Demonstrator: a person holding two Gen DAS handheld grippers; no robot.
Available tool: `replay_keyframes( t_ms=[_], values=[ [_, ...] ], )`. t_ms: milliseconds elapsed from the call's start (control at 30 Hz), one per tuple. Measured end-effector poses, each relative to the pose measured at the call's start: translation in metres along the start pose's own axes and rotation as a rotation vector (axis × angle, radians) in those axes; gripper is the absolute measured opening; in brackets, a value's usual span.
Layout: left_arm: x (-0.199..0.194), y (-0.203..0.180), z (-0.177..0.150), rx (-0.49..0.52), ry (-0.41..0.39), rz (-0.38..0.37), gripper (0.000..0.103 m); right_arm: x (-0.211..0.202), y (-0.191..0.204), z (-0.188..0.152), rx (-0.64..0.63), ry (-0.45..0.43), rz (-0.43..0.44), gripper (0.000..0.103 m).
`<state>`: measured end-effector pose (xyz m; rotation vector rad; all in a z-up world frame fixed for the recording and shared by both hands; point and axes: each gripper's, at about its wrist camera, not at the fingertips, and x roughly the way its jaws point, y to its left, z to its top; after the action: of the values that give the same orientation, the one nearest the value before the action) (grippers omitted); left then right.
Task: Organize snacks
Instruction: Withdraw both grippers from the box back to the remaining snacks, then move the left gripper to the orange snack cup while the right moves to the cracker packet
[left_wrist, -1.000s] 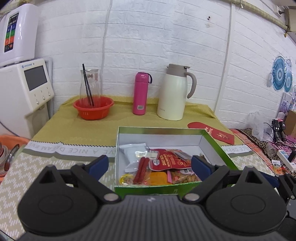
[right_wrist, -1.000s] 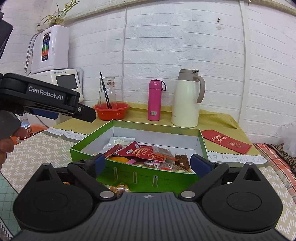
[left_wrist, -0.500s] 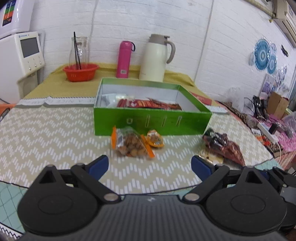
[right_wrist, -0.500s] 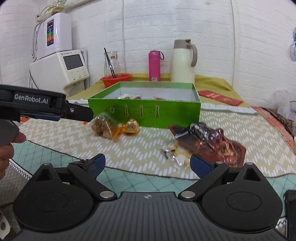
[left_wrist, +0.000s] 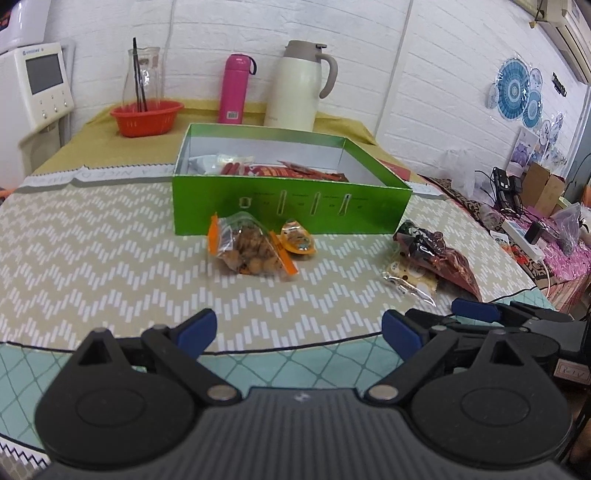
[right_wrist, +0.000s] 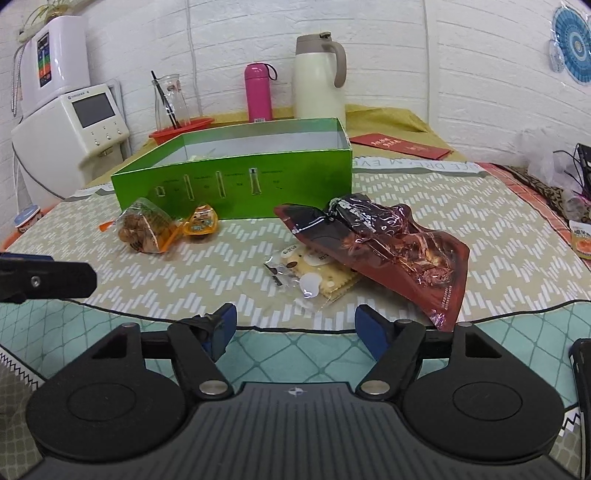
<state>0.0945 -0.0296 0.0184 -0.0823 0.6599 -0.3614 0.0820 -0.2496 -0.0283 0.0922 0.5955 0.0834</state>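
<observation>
We hold both grippers, left (left_wrist: 298, 328) and right (right_wrist: 291, 326), spread wide and empty. Four snacks lie loose before the box (right_wrist: 236, 184). We should take the cracker pack (right_wrist: 314, 275) at twelve o'clock first (pinch its edge, not the biscuit).

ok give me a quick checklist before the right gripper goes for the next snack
1. Right gripper open and holding nothing: ok.
2. Left gripper open and holding nothing: ok.
3. Snacks still outside the green box: not ok; the dark red bag, cracker packet, nut bag and small orange packet lie on the tablecloth.
4. Cracker packet free to lift: not ok, the dark red bag overlaps one edge of it.
5. Box open on top: ok.
6. Room left in the box: cannot tell from the right view; the left view shows snacks along the bottom.
</observation>
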Motion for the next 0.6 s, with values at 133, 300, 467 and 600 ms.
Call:
replay_keyframes(
  t_ms=[133, 300, 467, 600],
  values=[
    [0.001, 0.001, 0.0, -0.006, 0.001, -0.002, 0.095, -0.001, -0.003, 0.01, 0.017, -0.062, -0.062, 0.103],
    [0.002, 0.003, 0.002, -0.014, 0.0, -0.003, 0.095, 0.011, 0.001, 0.024, 0.022, -0.063, -0.056, 0.103],
    [-0.001, 0.01, 0.002, -0.024, -0.003, -0.015, 0.095, 0.01, 0.01, 0.03, 0.033, -0.091, -0.019, 0.103],
    [-0.001, 0.017, 0.007, -0.042, -0.021, -0.017, 0.095, 0.008, 0.03, 0.032, -0.066, -0.086, 0.091, 0.092]
  ],
)
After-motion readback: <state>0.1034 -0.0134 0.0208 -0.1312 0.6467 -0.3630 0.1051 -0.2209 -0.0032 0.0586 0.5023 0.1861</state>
